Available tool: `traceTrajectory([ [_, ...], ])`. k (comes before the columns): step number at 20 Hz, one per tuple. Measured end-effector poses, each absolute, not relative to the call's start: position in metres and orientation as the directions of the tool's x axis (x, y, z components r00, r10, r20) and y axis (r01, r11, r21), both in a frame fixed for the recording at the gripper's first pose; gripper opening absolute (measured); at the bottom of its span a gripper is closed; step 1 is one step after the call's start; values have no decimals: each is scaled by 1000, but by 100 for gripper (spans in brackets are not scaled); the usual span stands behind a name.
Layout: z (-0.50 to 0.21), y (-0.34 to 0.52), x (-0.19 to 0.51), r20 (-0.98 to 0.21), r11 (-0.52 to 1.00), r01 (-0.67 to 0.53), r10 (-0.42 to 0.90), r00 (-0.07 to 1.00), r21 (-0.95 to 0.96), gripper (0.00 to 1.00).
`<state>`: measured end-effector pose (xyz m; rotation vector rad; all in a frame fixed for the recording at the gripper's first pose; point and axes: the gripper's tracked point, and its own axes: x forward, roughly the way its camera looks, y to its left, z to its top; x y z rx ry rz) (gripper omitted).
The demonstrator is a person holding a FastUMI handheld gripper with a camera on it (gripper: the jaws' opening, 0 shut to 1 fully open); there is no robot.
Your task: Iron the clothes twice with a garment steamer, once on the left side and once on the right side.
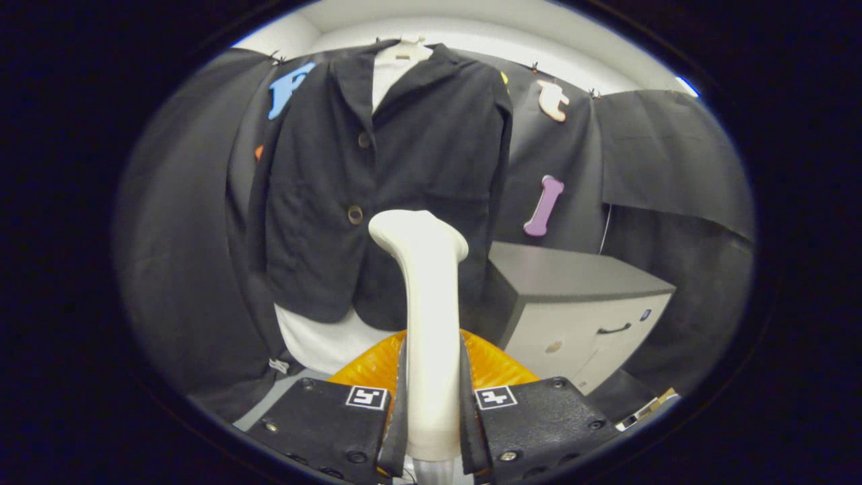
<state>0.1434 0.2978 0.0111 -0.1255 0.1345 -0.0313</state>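
The hand-held gripper is clamped on the garment steamer: both of its 2 fingers press against the sides of the steamer's pale handle, which stands upright between them. The steamer's widened head rises above the fingers and sits in front of the lower part of the jacket.

The jacket is dark, with 2 brown buttons visible down its front, one above the other; the lower one lies just beside the steamer head. It hangs on a pale hanger against the dark cloth wall, over a white shirt that shows at the open collar and again below the jacket's hem. Whether the steamer head touches the jacket cannot be told from this angle.

An orange ribbed object lies behind the steamer's handle, just beyond the fingers and below the jacket's hem. Beside the jacket stands a cabinet with a dark top, a pale front and a dark drawer handle.
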Motion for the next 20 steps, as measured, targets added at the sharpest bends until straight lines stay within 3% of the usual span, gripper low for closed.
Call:
traceTrajectory([
  [10,225,391,156,297,991,-91,117,948,-101,34],
  [20,323,458,223,446,981,-89,159,881,-175,34],
])
